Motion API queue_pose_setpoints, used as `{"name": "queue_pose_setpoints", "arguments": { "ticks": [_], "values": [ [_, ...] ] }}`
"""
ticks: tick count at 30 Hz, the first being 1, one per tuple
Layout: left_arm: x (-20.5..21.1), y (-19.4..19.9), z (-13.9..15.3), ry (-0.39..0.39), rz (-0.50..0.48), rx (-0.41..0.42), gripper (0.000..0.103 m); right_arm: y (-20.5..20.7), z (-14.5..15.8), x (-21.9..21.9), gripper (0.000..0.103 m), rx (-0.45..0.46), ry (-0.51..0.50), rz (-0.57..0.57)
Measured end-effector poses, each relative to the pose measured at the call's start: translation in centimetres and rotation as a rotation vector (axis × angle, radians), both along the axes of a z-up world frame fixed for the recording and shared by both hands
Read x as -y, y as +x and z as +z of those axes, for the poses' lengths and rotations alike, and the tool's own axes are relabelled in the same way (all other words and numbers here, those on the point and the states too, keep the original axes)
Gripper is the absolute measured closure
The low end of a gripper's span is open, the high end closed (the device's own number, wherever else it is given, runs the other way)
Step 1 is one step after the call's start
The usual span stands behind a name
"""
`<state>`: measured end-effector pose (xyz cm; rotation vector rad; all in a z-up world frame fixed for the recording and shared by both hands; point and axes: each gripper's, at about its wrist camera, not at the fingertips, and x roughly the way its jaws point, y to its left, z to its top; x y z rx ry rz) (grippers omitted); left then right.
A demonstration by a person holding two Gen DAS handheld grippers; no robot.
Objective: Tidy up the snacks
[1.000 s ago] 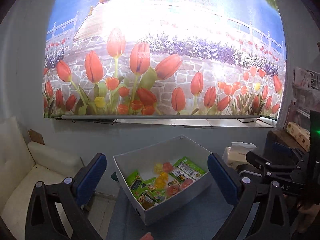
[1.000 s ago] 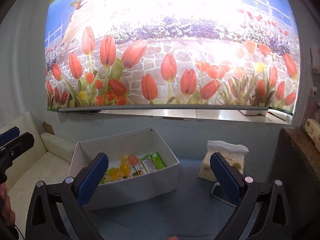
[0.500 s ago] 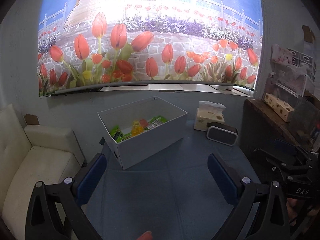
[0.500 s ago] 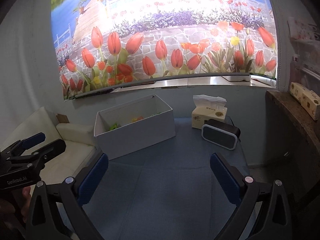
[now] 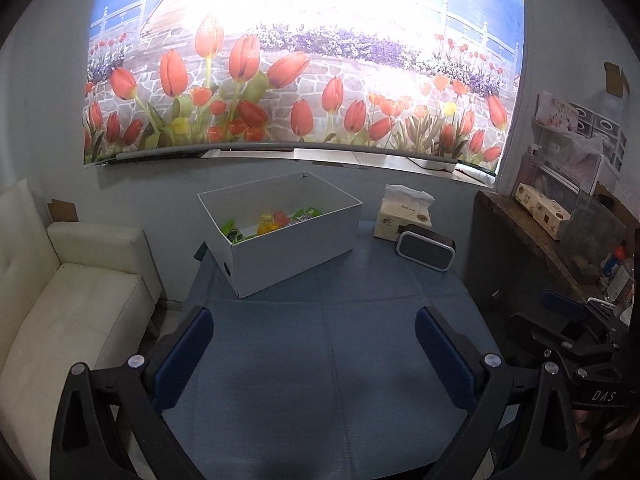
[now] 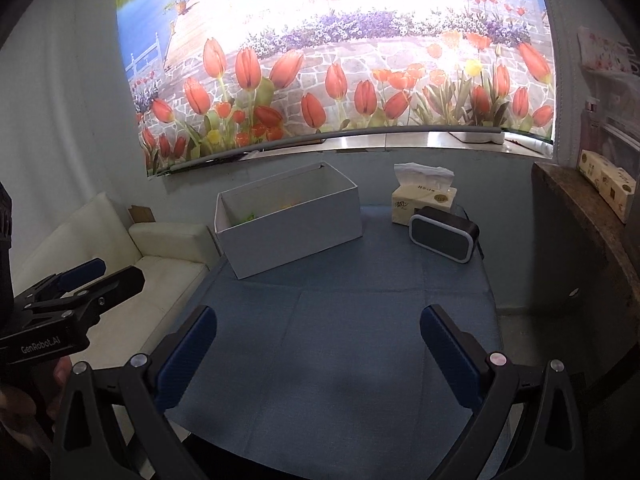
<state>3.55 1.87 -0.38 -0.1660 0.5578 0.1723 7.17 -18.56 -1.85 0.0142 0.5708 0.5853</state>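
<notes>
Blue pads wide apart, nothing held

Left wrist view: my left gripper [image 5: 310, 354] gapes wide over the blue tablecloth [image 5: 320, 380], empty. The snacks [image 5: 272, 220] lie in the white box [image 5: 288, 252] at the table's far side.

Right wrist view: my right gripper [image 6: 318, 354] is equally spread, empty, well short of the box.

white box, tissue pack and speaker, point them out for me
white box [image 5: 296, 254], left wrist view, front wall
tissue pack [image 6: 422, 204], right wrist view, front face
speaker [image 6: 440, 242], right wrist view, front grille
</notes>
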Motion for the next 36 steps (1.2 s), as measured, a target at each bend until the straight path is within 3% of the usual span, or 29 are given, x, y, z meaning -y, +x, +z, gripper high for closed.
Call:
{"name": "queue_pose_setpoints", "arguments": {
  "ticks": [36],
  "values": [
    [-0.48, -0.25, 0.16, -0.008, -0.008, -0.019, 0.0, -0.37, 0.51, -0.24, 0.0, -0.002, 0.003, 0.022]
  ]
}}
